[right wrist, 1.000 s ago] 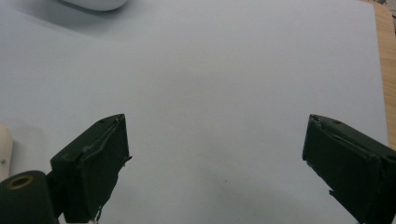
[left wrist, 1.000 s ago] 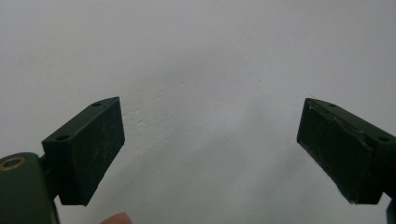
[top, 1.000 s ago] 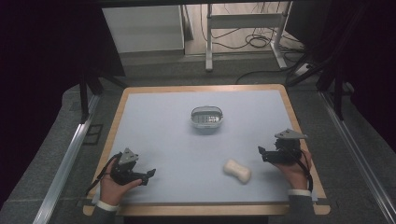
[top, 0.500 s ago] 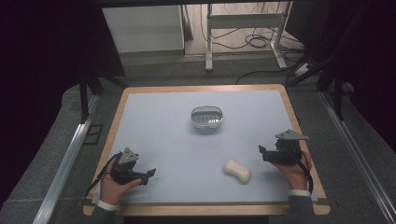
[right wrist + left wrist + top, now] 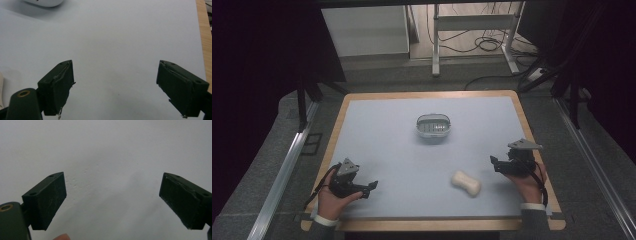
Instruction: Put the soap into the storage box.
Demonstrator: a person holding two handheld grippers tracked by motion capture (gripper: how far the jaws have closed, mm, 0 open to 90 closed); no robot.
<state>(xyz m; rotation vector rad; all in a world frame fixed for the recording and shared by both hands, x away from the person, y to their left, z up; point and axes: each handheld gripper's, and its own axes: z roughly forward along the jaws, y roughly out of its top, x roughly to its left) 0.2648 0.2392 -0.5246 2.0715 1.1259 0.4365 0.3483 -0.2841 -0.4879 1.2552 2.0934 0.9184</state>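
Both tongs gape empty — the small basket (image 5: 433, 127) holds nothing discernible.

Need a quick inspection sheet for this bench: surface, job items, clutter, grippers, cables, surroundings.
Surface: pale mat on a wood-edged table, bare between the items.
Job's things: a soap dish mid-table, far side; a cream bar of soap near the right gripper, apart from it.
Clutter: nothing seen.
Grippers: left gripper and right gripper both open, fingers empty, low over the mat.
Cables: one trails from each gripper; more on the floor beyond the table.
Surroundings: dark curtains, a metal frame, grey carpet.
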